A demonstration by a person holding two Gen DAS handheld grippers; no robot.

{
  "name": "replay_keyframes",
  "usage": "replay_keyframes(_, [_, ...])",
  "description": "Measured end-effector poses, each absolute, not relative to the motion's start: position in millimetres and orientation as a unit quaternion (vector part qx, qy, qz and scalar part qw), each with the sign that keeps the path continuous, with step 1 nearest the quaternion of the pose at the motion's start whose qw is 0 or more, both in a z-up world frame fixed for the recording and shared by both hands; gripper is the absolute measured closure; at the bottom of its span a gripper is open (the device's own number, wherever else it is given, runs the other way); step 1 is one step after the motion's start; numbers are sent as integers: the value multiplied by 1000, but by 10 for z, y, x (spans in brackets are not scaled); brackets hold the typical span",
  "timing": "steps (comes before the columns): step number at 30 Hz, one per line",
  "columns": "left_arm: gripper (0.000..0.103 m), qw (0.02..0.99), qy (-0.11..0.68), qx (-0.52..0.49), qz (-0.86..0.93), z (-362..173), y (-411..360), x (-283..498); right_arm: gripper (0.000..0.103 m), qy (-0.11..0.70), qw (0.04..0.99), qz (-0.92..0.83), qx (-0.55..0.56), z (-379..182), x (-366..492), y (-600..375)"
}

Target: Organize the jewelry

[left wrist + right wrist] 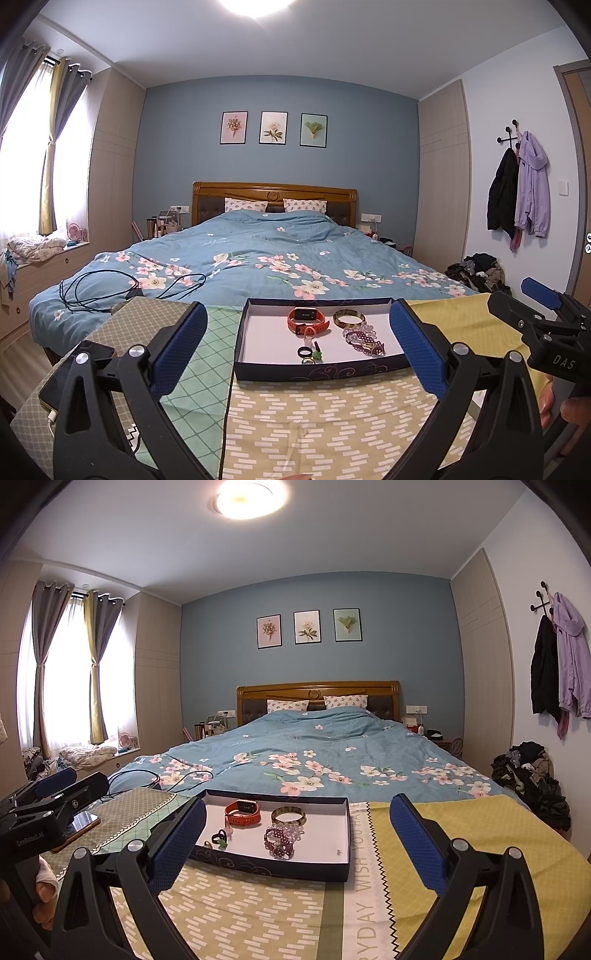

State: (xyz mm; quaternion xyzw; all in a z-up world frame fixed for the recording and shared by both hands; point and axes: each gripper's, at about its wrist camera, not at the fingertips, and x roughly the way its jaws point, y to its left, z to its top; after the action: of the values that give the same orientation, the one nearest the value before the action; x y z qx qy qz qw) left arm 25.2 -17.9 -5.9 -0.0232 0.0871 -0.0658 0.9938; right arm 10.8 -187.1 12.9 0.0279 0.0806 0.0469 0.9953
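Observation:
A shallow dark blue box with a white floor sits on the patterned cloth. Inside lie a red smartwatch, a gold bangle, purple bead bracelets, small rings and a green charm. My left gripper is open, its fingers framing the box from the near side. My right gripper is open too, nearer the box's right part. Each gripper shows in the other's view: the right one, the left one.
A phone lies on the cloth at the left with a cable plugged in. Behind the cloth stretches a bed with a blue floral duvet, black cables on it. A clothes pile sits by the right wall.

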Motion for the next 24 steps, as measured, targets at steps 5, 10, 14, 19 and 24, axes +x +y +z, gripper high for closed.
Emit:
replay_keyframes(5, [6, 994, 87, -23, -66, -52, -188, 245, 7, 81, 995, 47, 27, 130, 107, -1869])
replay_keyframes(10, [6, 994, 87, -24, -66, -56, -183, 247, 7, 81, 995, 47, 27, 131, 106, -1869])
replay_keyframes(14, [6, 994, 87, -23, -66, -51, -187, 245, 7, 81, 995, 46, 27, 132, 102, -1866])
replay_keyframes(19, [6, 994, 87, -23, -67, -61, -206, 250, 7, 83, 995, 48, 27, 136, 109, -1864])
replay_keyframes(24, [6, 994, 87, -23, -69, -59, -218, 238, 7, 82, 995, 48, 27, 137, 113, -1867])
